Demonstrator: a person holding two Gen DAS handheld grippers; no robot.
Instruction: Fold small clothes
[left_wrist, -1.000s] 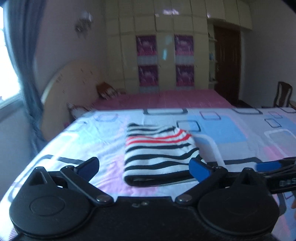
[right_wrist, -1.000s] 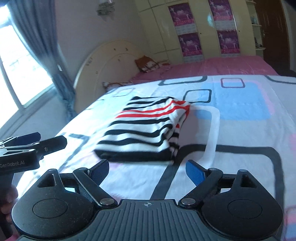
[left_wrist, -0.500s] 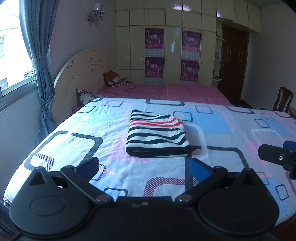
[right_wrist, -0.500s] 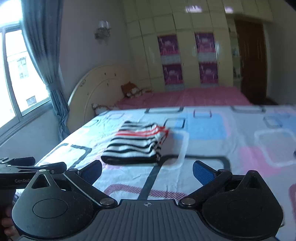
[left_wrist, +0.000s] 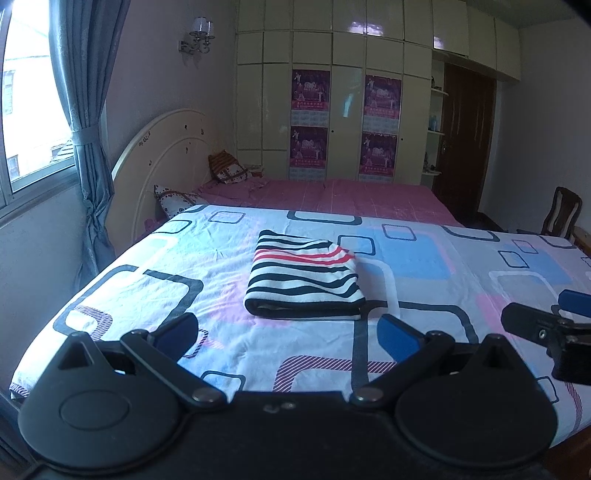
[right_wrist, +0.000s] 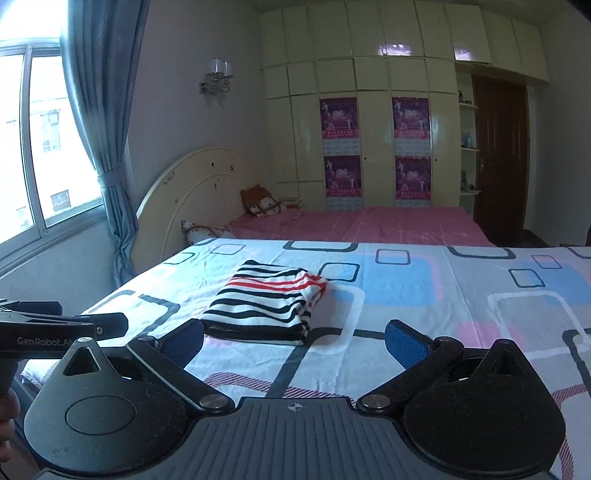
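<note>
A small striped garment, black and white with a few red stripes, lies folded into a neat rectangle on the patterned bedsheet. In the right wrist view the same garment sits left of centre. My left gripper is open with nothing in it, held back from the garment's near edge. My right gripper is open and empty too, pulled back near the bed's front. The right gripper shows at the right edge of the left wrist view, and the left gripper at the left edge of the right wrist view.
Behind the patterned sheet lies a pink sheet with pillows by a cream headboard. Wardrobe doors with purple posters, a dark door, a chair and a curtained window surround the bed.
Both grippers have pulled back and up from the folded garment, so it looks smaller and farther away. The garment itself has stayed put.
</note>
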